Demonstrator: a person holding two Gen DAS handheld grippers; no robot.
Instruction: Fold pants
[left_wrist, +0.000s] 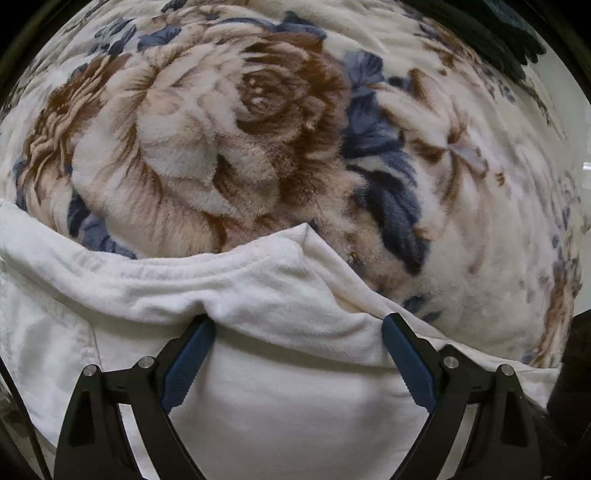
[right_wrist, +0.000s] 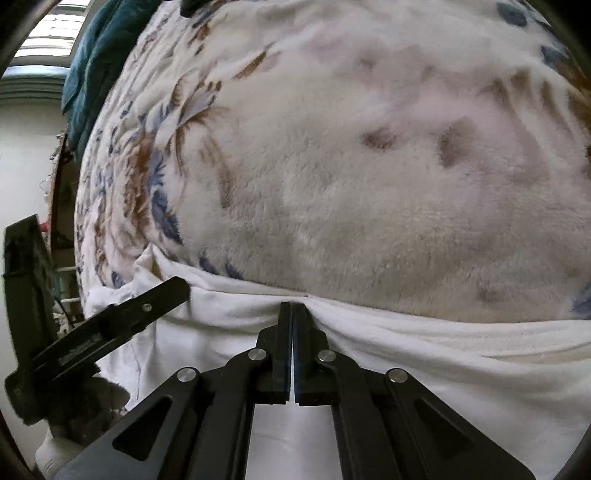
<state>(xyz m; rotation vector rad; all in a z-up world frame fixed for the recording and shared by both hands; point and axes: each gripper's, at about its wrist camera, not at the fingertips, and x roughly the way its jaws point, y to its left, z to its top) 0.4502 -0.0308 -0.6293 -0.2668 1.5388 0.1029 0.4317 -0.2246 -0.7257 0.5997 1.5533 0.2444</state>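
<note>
Left gripper (left_wrist: 298, 325): the jaws stand wide apart. Its blue ribbed finger pads (left_wrist: 188, 363) rest on the white soft cotton pants (left_wrist: 280, 387); the left tip is tucked under a raised fold of the thick hem band, and the right tip lies against the same band near its edge. No cloth is pinched between the pads.

Right gripper (right_wrist: 291, 308): the jaws are drawn together, leaving only a thin slit between the black fingers (right_wrist: 282, 350). The tips meet at the far edge of the white pants (right_wrist: 443, 398), where the fabric puckers into small creases converging on the tips; the gripper clamps this edge.

Pants position: in both views the garment fills the lower part of the frame, lying spread on a plush cream blanket printed with brown roses and blue leaves (left_wrist: 229, 122). In the left wrist view a corner of the hem band points up onto the blanket, and a seam runs down the cloth at the left. In the right wrist view the left gripper (right_wrist: 110, 328) appears at the left side, over the same edge of the pants.

Surroundings: the blanket (right_wrist: 369, 166) extends beyond the pants. A dark teal cloth (right_wrist: 99, 62) lies at its far left edge, near a bright window (right_wrist: 51, 33).
</note>
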